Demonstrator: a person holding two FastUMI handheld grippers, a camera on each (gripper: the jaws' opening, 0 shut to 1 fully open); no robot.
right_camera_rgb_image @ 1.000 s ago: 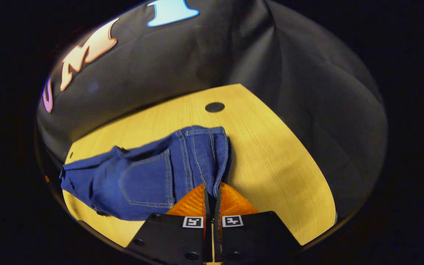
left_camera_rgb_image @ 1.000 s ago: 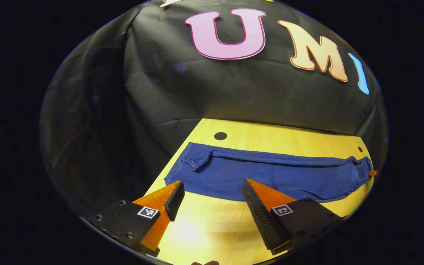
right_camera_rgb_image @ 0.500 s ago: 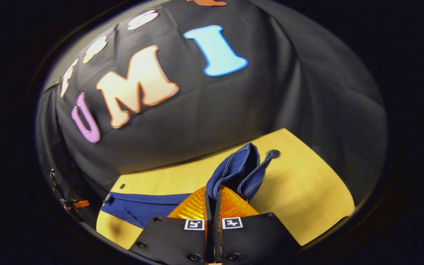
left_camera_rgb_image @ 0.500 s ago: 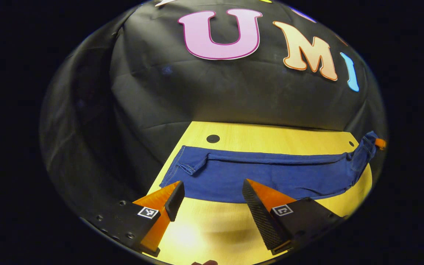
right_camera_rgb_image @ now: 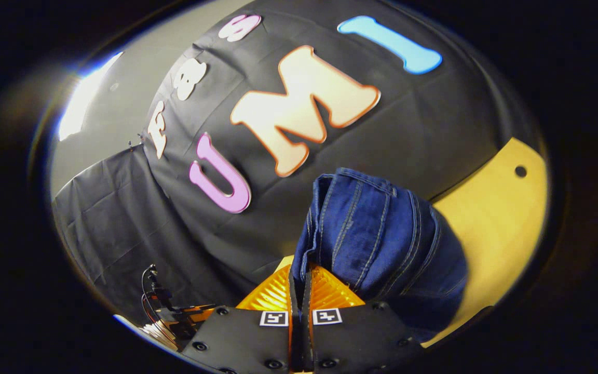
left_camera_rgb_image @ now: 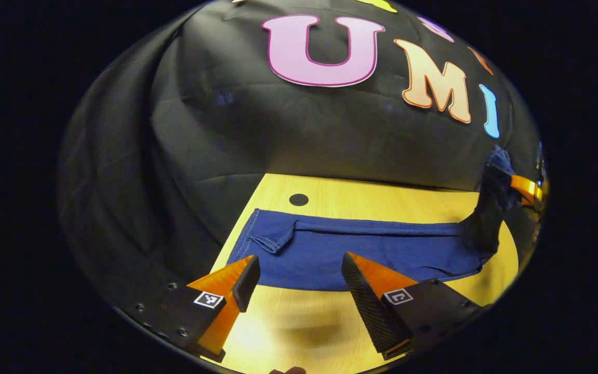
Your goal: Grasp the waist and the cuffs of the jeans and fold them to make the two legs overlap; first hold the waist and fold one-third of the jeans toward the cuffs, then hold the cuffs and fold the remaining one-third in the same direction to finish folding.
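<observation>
Blue jeans [left_camera_rgb_image: 361, 249] lie lengthwise on the wooden table [left_camera_rgb_image: 382, 195], legs overlapped, cuffs [left_camera_rgb_image: 265, 236] at the left end. Their waist end [left_camera_rgb_image: 491, 202] is raised off the table at the far right, pinched by my right gripper [left_camera_rgb_image: 525, 188]. In the right gripper view, that gripper [right_camera_rgb_image: 299, 270] is shut on the waistband, and the bunched denim [right_camera_rgb_image: 377, 234] hangs over its fingers. My left gripper [left_camera_rgb_image: 299, 278] hovers open just in front of the near edge of the jeans, close to the cuff end, holding nothing.
A dark round hole [left_camera_rgb_image: 298, 199] sits in the table behind the cuffs, and another hole [right_camera_rgb_image: 520, 171] shows at the table's right side. The black cloth wall closes the back and sides. Bare wood [left_camera_rgb_image: 299, 332] lies under my left gripper.
My right gripper has lifted the waist from the table and swung it upward, so the waist end now stands high. My left gripper has stayed open and nearly still.
</observation>
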